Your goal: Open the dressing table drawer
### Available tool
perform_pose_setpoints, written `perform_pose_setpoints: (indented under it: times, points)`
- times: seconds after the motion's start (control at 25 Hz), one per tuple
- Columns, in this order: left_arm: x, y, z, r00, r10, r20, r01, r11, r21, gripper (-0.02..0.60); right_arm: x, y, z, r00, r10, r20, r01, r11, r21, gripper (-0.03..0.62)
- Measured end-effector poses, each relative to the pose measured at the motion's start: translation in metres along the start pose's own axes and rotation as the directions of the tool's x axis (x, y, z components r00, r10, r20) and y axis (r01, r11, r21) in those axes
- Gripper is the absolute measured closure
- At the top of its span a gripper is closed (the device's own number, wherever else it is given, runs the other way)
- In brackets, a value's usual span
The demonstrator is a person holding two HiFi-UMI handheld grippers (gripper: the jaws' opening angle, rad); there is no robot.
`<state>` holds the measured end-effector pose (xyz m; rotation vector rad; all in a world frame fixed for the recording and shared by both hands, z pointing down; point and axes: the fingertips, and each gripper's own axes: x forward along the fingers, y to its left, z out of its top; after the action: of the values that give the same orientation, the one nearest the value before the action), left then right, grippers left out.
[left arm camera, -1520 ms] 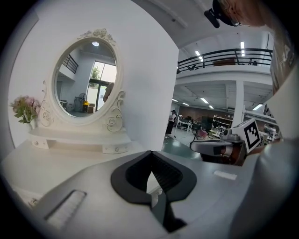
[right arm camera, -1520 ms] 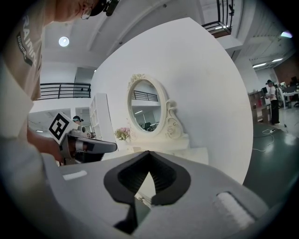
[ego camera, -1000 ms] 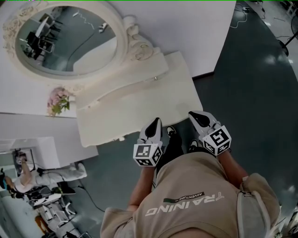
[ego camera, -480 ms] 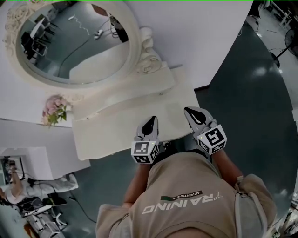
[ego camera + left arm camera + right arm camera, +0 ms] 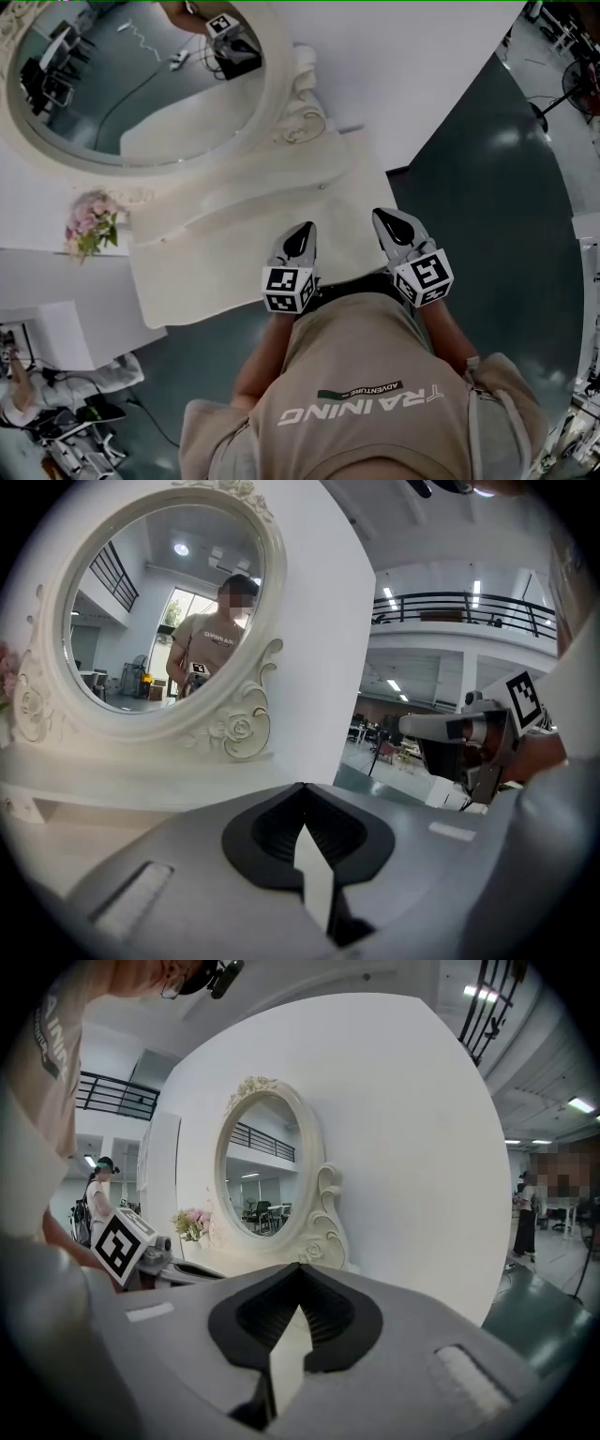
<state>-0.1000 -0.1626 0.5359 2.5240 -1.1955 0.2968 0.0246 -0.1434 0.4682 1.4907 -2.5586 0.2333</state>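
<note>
The cream dressing table (image 5: 225, 267) stands against the white wall, with an oval carved mirror (image 5: 131, 84) above it. A small knob (image 5: 322, 187) shows on the raised tier below the mirror. The table top hides the front of the main drawer. My left gripper (image 5: 301, 234) hovers over the table's near edge, jaws shut and empty. My right gripper (image 5: 389, 223) hangs just off the table's right corner, also shut on nothing. The left gripper (image 5: 302, 791) faces the mirror (image 5: 159, 611). Past the right gripper (image 5: 300, 1267) lie the mirror (image 5: 267, 1185) and the left gripper (image 5: 131, 1241).
Pink flowers (image 5: 86, 223) stand at the table's left end. A white cabinet (image 5: 52, 328) sits left of the table, with a person (image 5: 23, 398) and equipment beyond it. Dark green floor (image 5: 506, 187) spreads to the right. A person (image 5: 523, 1218) stands far off.
Both grippers have come closer to the table, the left one now over its near edge. A marker cube's reflection now shows in the mirror.
</note>
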Motion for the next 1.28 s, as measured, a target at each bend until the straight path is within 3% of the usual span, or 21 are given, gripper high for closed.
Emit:
perform_pose_setpoints:
  times: [0.2,0.44,0.68,1.0,1.2,1.28]
  points:
    - [0.013,0.005,-0.003,1.0,0.005,-0.025,-0.005,1.0,-0.02,0.563,0.006,-0.003,-0.004,1.0,0.006,-0.014,-0.007,1.0,-0.021,0.591]
    - [0.034,0.015,-0.003,0.996,0.069,-0.061,-0.073,0.995,-0.062,0.563,0.013,-0.028,-0.015,1.0,0.017,-0.022,-0.015,0.998,0.055,0.591]
    - [0.065,0.018,-0.01,0.982,0.154,-0.106,-0.162,0.984,-0.076,0.563,0.031,-0.05,-0.021,0.994,0.106,-0.035,-0.107,0.994,-0.01,0.591]
    - [0.101,0.034,-0.038,0.944,0.264,-0.196,-0.287,0.953,-0.098,0.563,0.046,-0.062,-0.054,0.976,0.194,-0.095,-0.195,0.981,-0.002,0.591]
    - [0.116,0.04,-0.06,0.925,0.273,-0.265,-0.317,0.938,-0.138,0.547,0.053,-0.08,-0.061,0.974,0.207,-0.091,-0.196,0.973,0.123,0.591]
    - [0.12,0.045,-0.066,0.918,0.282,-0.28,-0.331,0.933,-0.144,0.536,0.058,-0.088,-0.061,0.978,0.191,-0.09,-0.178,0.975,0.129,0.591]
